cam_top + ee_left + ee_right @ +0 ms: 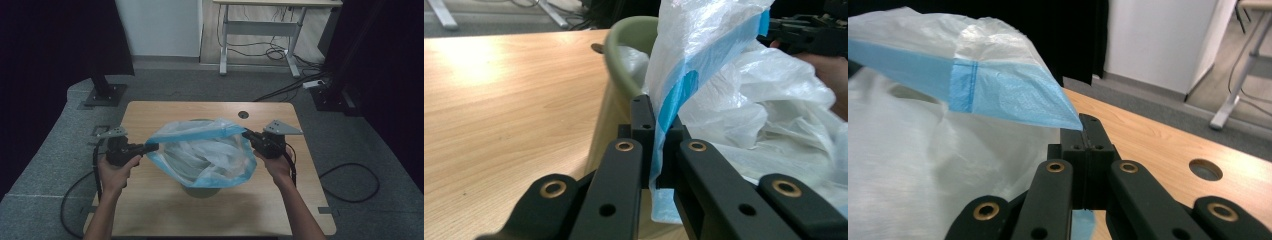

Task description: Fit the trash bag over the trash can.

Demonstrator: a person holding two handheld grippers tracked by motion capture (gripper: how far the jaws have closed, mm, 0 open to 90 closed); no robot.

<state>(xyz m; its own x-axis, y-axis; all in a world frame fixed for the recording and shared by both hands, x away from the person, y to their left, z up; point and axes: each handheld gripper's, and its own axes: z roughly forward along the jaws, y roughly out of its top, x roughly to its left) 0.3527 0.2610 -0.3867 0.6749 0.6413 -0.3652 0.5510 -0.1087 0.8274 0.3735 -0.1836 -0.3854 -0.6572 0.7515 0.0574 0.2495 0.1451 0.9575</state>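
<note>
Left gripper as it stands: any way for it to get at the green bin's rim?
Probably not right now. The left gripper is shut on the bag's blue edge, and the bag drapes over most of the bin. A bare stretch of rim sits just beyond the jaws, so letting go would likely free the way.

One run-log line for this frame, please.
left gripper: shut on bag rim | right gripper: shut on bag rim | plastic bag: stretched open over green bin | table: wooden
</note>
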